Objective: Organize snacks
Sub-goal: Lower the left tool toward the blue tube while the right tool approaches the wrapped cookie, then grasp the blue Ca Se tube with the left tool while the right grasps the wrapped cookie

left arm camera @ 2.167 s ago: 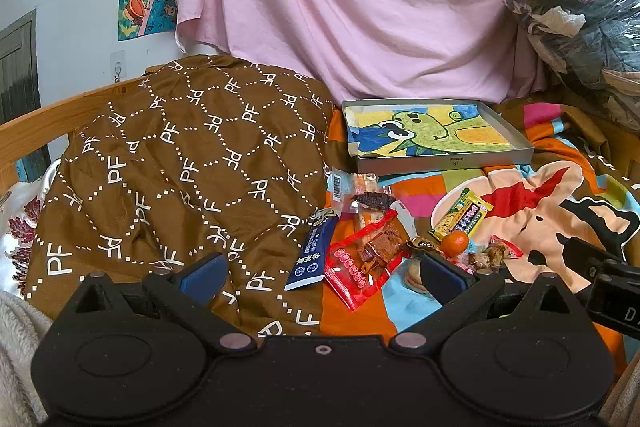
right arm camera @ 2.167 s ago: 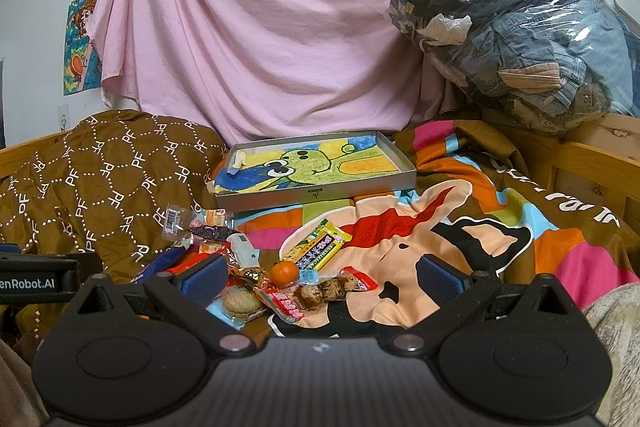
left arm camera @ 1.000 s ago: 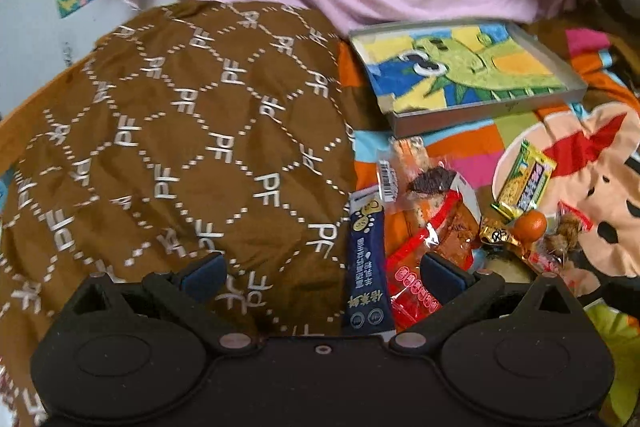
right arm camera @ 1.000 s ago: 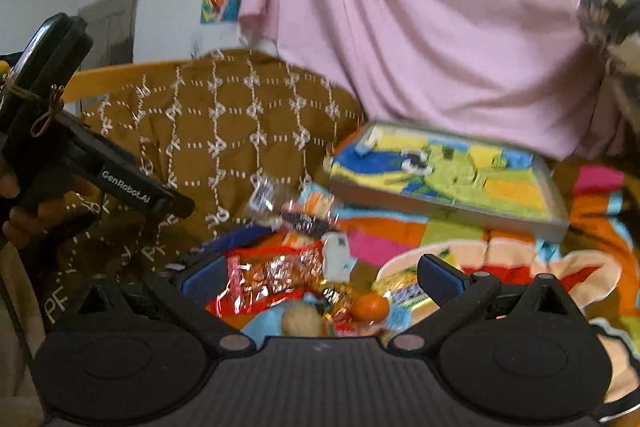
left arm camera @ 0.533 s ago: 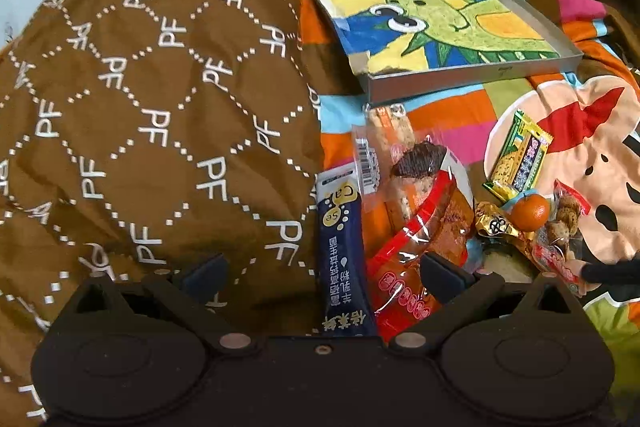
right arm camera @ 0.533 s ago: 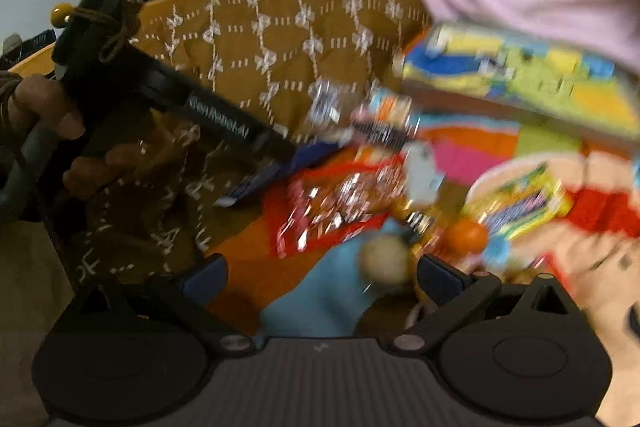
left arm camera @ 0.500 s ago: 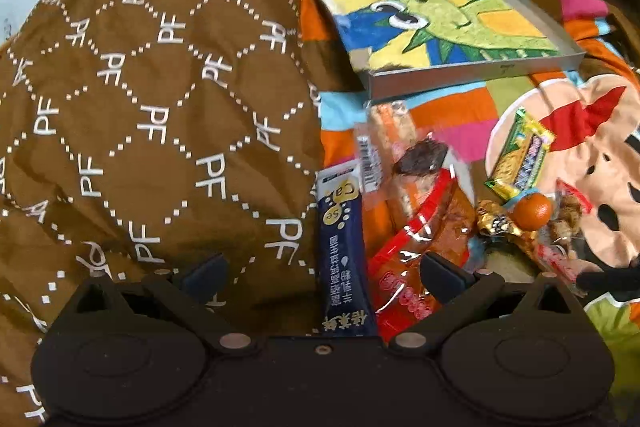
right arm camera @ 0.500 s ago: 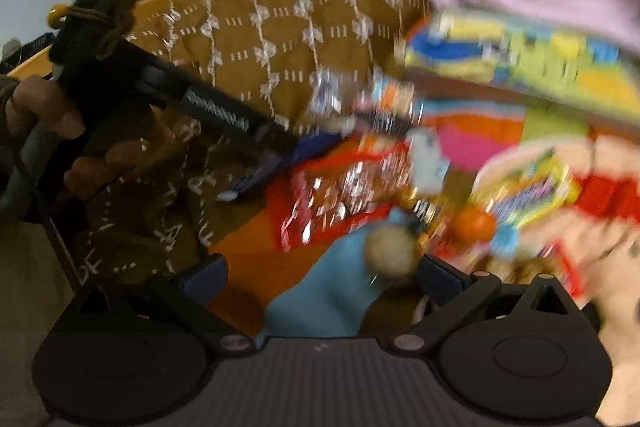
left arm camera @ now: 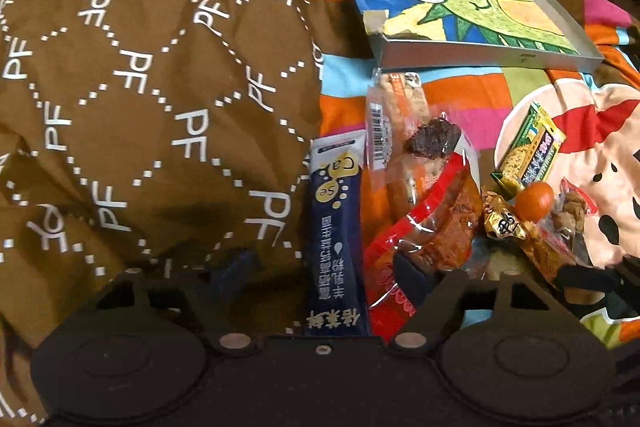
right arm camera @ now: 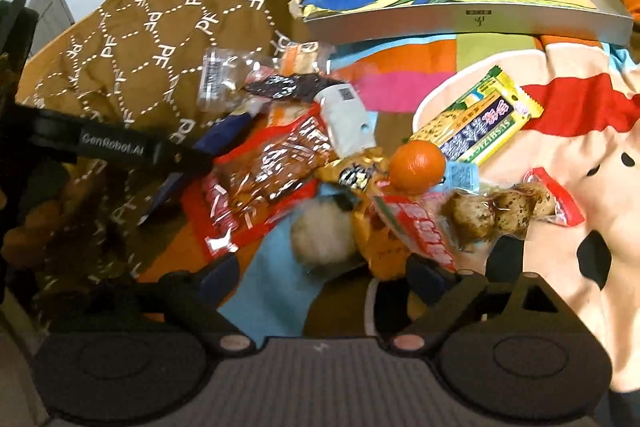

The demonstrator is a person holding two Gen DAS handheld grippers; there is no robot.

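Observation:
Snack packets lie heaped on a colourful bedspread. My left gripper hovers low over a dark blue stick packet, which lies between its closing jaws. The pads do not press on it, and the right finger rests over a red packet. My right gripper is low over a pale round bun, its jaws closing with the bun between them, untouched. Near it lie a small orange, a yellow-green bar and the red packet. A grey tray with a dinosaur drawing sits behind.
A brown patterned quilt bulges at the left, right against the blue packet. Pink cloth hangs behind the tray. A packet of brown lumps and a gold sweet lie at the right. The left tool's labelled black bar crosses the right wrist view.
Both grippers have sunk toward the snack heap and tipped downward. Their fingers now stand closer together than before. The snacks have not moved.

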